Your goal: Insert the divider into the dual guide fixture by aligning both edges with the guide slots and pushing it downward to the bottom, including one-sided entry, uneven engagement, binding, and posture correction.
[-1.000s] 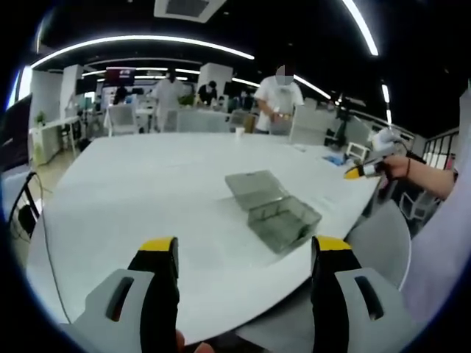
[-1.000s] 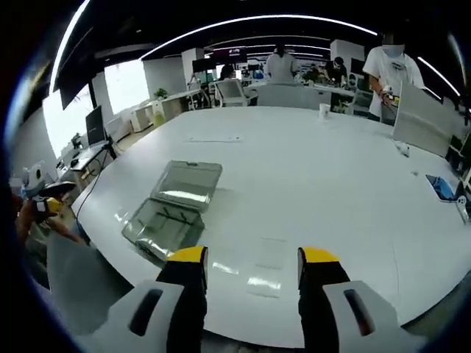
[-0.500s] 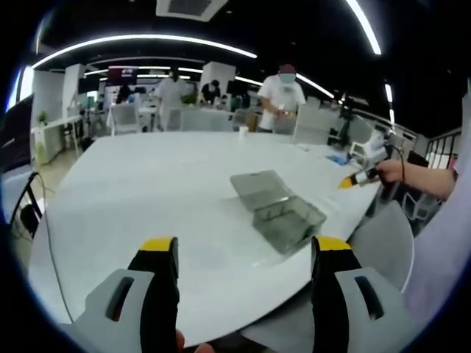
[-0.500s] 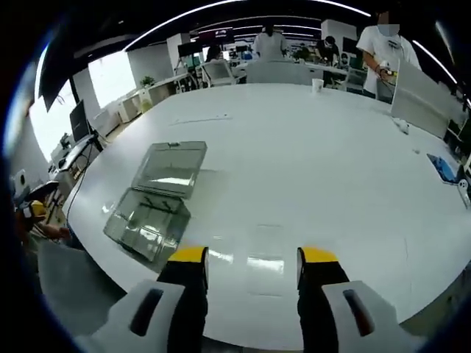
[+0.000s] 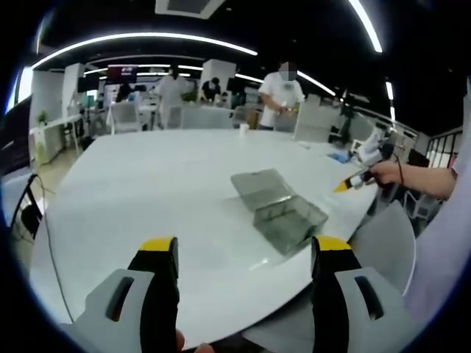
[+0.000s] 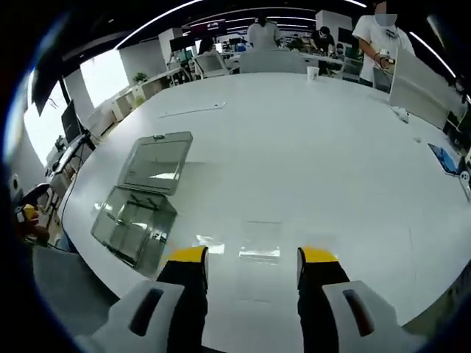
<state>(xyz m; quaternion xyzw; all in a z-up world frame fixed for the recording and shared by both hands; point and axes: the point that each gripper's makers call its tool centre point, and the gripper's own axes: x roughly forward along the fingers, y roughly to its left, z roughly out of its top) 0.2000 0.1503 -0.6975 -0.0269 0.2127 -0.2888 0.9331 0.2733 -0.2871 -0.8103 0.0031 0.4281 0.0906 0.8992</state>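
I have both tools released and empty: the left gripper (image 5: 243,254) has its jaws spread wide over the near edge of the desk (image 5: 147,184), and the right gripper (image 6: 252,259) is just as open, with bare white desk between its jaws. In the left gripper view the right gripper shows off the desk's right edge, well apart from everything.

The clear plastic box (image 6: 136,229) sits close to the near edge of the desk, its lid (image 6: 156,162) folded flat onto the desk behind it. I take this box for the fixture, but I cannot make out guide slots or a divider inside it; the tray is too small and glassy to read.

My worries from here: the box is light and right at the edge, so a clumsy reach could shove it off or slide it. Clear walls and glare could hide the slots, so I might start the divider on one side only and jam it crooked. With nothing gripped, neither tool steadies the box.
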